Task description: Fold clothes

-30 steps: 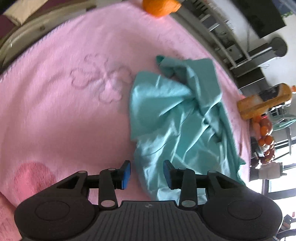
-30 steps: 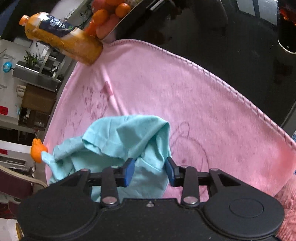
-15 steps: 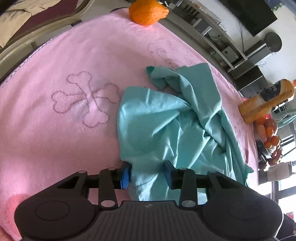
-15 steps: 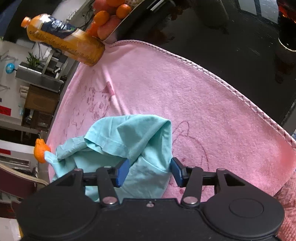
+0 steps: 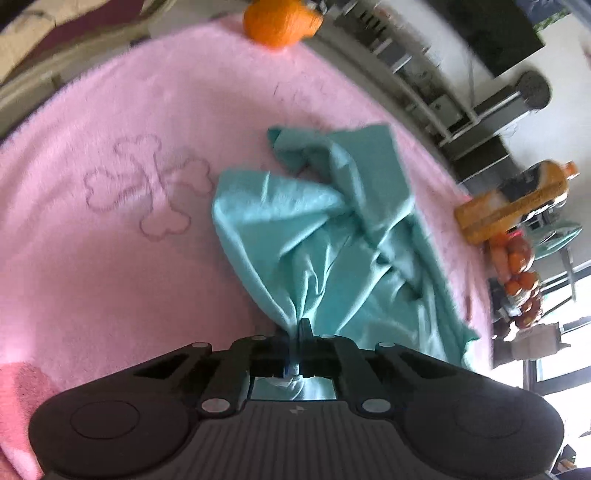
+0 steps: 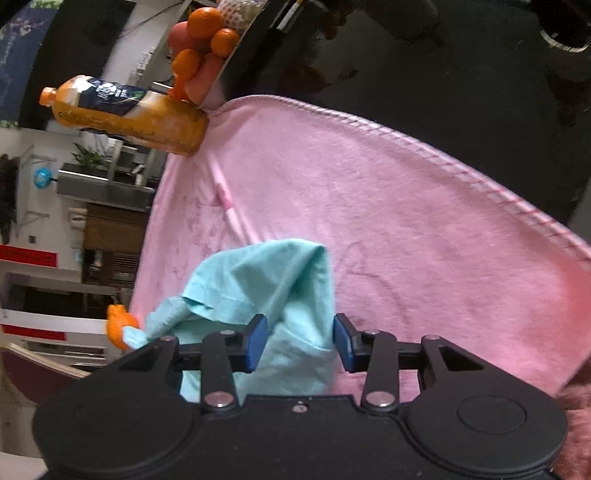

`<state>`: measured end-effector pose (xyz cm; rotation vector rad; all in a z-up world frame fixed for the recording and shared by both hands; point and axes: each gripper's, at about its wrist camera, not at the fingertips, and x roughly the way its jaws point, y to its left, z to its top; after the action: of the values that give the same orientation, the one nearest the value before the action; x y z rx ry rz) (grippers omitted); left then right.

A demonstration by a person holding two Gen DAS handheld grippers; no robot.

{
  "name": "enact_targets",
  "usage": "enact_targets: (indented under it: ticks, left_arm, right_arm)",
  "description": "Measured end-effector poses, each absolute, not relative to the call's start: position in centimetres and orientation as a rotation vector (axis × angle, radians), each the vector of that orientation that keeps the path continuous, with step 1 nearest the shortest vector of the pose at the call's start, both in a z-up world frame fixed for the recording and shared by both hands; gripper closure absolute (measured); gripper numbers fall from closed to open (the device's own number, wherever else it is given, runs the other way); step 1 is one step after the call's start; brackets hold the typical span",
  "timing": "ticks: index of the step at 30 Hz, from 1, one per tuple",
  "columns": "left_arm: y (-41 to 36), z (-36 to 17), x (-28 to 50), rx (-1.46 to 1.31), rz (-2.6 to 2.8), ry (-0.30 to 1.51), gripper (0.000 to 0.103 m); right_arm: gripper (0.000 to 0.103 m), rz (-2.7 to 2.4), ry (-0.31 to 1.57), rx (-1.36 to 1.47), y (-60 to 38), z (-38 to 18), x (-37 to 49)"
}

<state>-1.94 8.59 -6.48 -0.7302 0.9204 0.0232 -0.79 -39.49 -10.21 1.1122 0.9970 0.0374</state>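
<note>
1. My left gripper (image 5: 295,347) is pressed together on an edge of the teal garment (image 5: 332,240), and the cloth bunches into a tight gather where the fingers meet.
2. From that pinch the garment fans away from me in crumpled folds across the pink blanket (image 5: 110,277), lying in a loose heap rather than flat.
3. My right gripper (image 6: 298,341) is spread wide, its blue fingertips (image 6: 256,341) on either side of a raised fold of the same garment (image 6: 266,284); the right fingertip touches the cloth's edge, the left stands just beside it, and I have not closed on it.
4. In the right view the garment peaks like a tent just ahead of my fingers, on the blanket (image 6: 406,221) with its stitched border running along the dark table (image 6: 443,66).
5. An orange fruit (image 5: 277,22) sits at the blanket's far edge, well apart from the garment.
6. A bottle of orange juice (image 6: 125,114) lies on its side at the blanket's corner, beside a tray of fruit (image 6: 199,48).
</note>
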Motion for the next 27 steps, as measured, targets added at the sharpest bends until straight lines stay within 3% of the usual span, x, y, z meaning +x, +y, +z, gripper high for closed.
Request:
enact_targets:
  ticks: [5, 11, 20, 25, 27]
  left_arm:
    - [8.8, -6.3, -2.3, -0.735, 0.023, 0.914, 0.101]
    - [8.9, -6.5, -2.2, -0.738, 0.024, 0.934, 0.101]
    - [8.8, -7.2, -2.1, -0.74, 0.03, 0.956, 0.101]
    - [9.0, -6.6, -2.2, -0.771, 0.02, 0.943, 0.097]
    - [9.4, -5.8, -2.4, -0.791, 0.017, 0.92, 0.097]
  right_arm:
    - [0.066, 0.101, 0.957, 1.23, -38.7, -10.7, -2.1]
    - [0.069, -0.043, 0.867, 1.172, -38.4, -11.0, -5.1]
    - [0.069, 0.175, 0.987, 1.301, -37.3, -12.9, -4.2]
    - [0.068, 0.067, 0.868, 1.147, -36.9, -11.1, -3.9]
    - [0.074, 0.078, 0.895, 1.125, -36.3, -11.4, -3.5]
